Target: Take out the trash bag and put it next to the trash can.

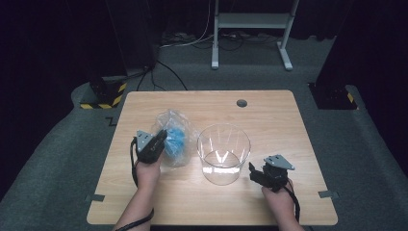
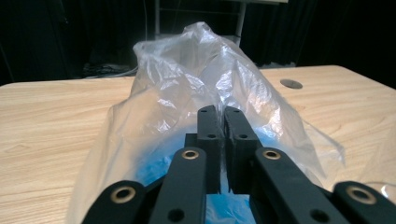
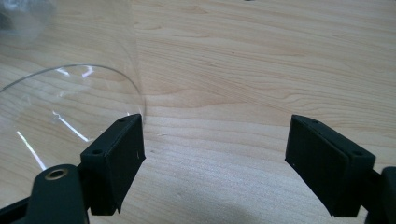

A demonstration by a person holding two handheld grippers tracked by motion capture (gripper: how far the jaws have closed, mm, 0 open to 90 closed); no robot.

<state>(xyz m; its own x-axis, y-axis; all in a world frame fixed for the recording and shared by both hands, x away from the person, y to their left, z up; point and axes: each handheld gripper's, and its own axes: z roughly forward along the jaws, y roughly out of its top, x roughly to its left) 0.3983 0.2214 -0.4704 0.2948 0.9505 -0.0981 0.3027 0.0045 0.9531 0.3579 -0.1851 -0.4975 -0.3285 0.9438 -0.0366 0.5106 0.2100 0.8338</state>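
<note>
A clear plastic bag [image 1: 174, 139] with something blue inside lies on the wooden table [image 1: 269, 115], left of centre. My left gripper [image 1: 162, 138] is shut on the bag's film; in the left gripper view the bag [image 2: 196, 79] rises around the jaws, which pinch it with the left gripper [image 2: 222, 122] closed. A clear round container [image 1: 223, 153] stands upright in the middle of the table, empty as far as I can see. My right gripper [image 1: 254, 174] stands open just right of the container's base. In the right gripper view the right gripper [image 3: 215, 147] holds nothing, and the container [image 3: 70, 107] wall is at the left.
A round grommet hole [image 1: 241, 103] sits near the table's far edge. Beyond the table stand a white metal frame [image 1: 250, 29], cables on the grey floor and a post base with yellow-black tape [image 1: 103, 94]. Bare tabletop lies to the right of the container.
</note>
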